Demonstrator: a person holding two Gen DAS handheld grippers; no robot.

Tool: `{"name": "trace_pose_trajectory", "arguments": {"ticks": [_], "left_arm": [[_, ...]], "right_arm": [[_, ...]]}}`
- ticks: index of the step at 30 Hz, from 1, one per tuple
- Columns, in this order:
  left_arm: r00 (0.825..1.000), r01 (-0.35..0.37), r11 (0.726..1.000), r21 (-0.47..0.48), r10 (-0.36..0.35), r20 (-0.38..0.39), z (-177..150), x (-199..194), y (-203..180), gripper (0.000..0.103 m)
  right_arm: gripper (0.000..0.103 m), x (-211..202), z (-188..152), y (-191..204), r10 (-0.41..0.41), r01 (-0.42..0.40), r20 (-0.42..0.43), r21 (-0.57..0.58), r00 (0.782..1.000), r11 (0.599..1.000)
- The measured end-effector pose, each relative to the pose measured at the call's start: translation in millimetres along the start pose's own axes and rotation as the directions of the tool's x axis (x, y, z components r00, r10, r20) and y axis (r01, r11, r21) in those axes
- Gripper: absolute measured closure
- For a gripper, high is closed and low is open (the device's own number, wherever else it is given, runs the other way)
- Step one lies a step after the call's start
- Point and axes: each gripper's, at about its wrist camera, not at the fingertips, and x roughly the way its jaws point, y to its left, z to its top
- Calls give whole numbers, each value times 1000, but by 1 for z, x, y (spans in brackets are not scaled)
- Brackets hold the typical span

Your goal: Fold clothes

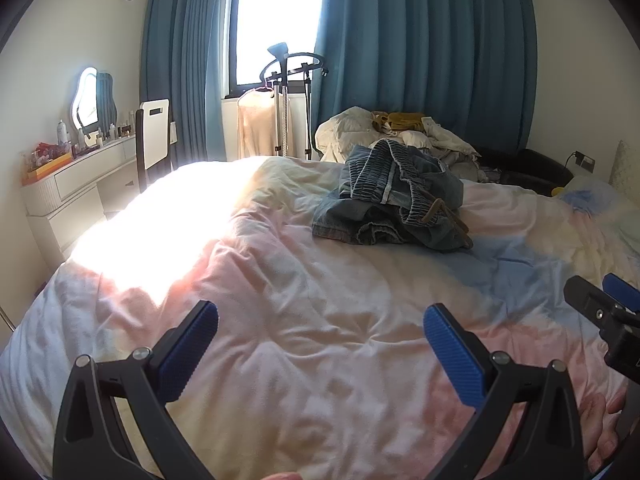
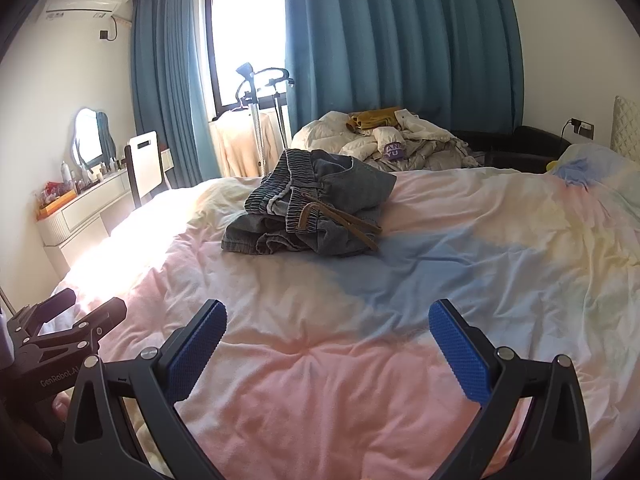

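I have both tongs hanging over the near part of the bed (image 1: 280, 340), and neither has anything in it. The left tongs (image 1: 320, 344) are spread wide with only the pink-and-white duvet showing between the blue pads; the right tongs (image 2: 328, 344) stand just as wide, also over bare duvet. In the left view the right tongs poke in at the right edge, so the two sit side by side and close together.

The jeans (image 2: 312, 208) lie in a crumpled heap further up the bed, well apart from both tongs, roughly in the middle. The elastic waistband is bunched up on top, and a brown hanger (image 2: 340, 220) lies across the denim on the near side. A second pile of clothes (image 2: 384, 140) sits behind the bed by the curtain (image 2: 400, 40).

I judge that folding has not begun: this is the reach toward the first garment. Next I need to bring both tongs forward to the heap, deal with the hanger so it doesn't get dragged along, then pinch the waistband at two points and pull the jeans flat onto open duvet.
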Motion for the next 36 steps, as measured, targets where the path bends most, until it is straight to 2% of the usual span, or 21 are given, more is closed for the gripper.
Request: {"name": "trace_pose_trajectory", "arguments": {"ticks": [36], "left_arm": [[1000, -14, 1000, -5, 14, 16, -1, -2, 1, 0]], "right_arm": [[0, 0, -2, 3, -5, 5, -16, -22, 1000, 1000]]}}
